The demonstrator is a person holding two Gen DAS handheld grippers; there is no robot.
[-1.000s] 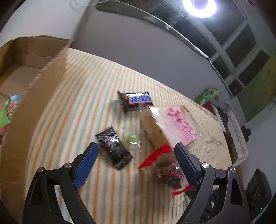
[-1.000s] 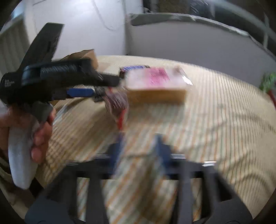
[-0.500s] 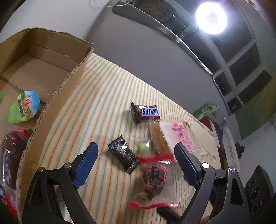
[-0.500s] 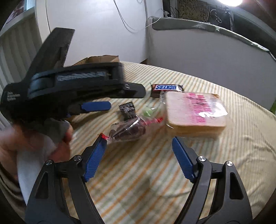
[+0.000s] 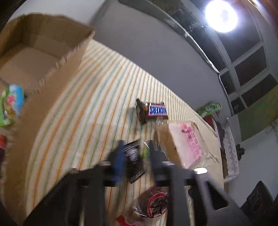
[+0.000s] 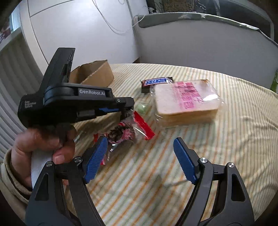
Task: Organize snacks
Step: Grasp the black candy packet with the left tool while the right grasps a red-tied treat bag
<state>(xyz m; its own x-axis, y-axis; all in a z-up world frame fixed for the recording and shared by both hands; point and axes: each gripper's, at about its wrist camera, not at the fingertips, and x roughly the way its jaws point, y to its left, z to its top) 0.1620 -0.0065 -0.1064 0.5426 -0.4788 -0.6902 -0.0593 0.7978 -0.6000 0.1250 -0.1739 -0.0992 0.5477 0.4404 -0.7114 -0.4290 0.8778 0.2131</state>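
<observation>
Two grippers: left gripper (image 5: 134, 156) clenching around black wrapper (image 5: 133, 160); right gripper (image 6: 139, 159) released.
Wrapper axis: along left fingers.

Black snack pkt (image 5: 133, 160) flat on cloth

White walls (image 6: 83, 34), bright ceiling lamp (image 5: 221, 15), dark window panes (image 5: 250, 62)

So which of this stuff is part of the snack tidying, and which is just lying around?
Part of the job:
- brown cardboard box
- Snickers bar
- small black ridged packet
- wrapped sandwich bread with pink print
- clear red-edged bag of dark snacks
- small green candy
- left gripper

Just lying about:
- green pack beyond the table
- striped tablecloth
</observation>
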